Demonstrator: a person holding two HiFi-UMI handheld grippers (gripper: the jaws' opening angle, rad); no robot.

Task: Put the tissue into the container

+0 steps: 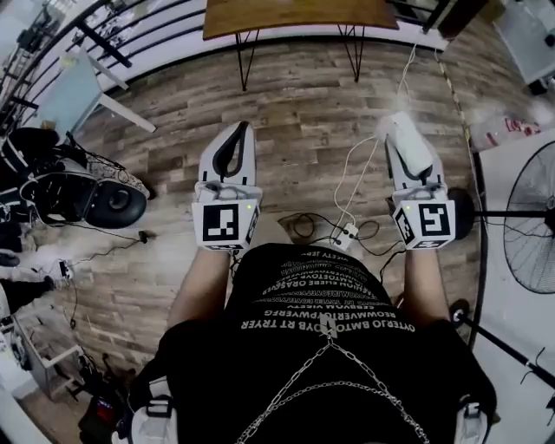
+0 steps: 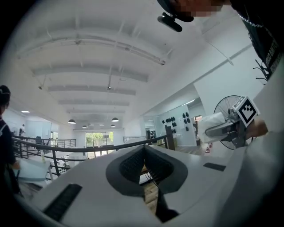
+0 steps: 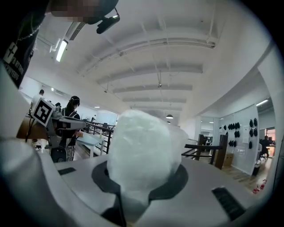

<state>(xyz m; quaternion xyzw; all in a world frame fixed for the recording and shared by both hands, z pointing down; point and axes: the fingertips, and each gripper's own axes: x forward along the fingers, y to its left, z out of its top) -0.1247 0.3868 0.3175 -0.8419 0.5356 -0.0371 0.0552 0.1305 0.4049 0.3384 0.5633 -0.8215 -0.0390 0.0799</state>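
A wad of white tissue (image 1: 410,146) sits between the jaws of my right gripper (image 1: 406,132), which is shut on it and held up over the wooden floor. In the right gripper view the tissue (image 3: 142,148) bulges out above the dark pads and hides the fingertips. My left gripper (image 1: 240,132) is raised at the same height to the left, jaws shut with nothing in them. In the left gripper view its tips (image 2: 144,150) meet, and the tissue (image 2: 210,127) shows at the right. No container is in view.
A wooden table (image 1: 299,16) on thin metal legs stands ahead. A standing fan (image 1: 531,221) is at the right. Black bags (image 1: 82,198) lie at the left. White cables and a power strip (image 1: 345,235) run across the floor between the grippers.
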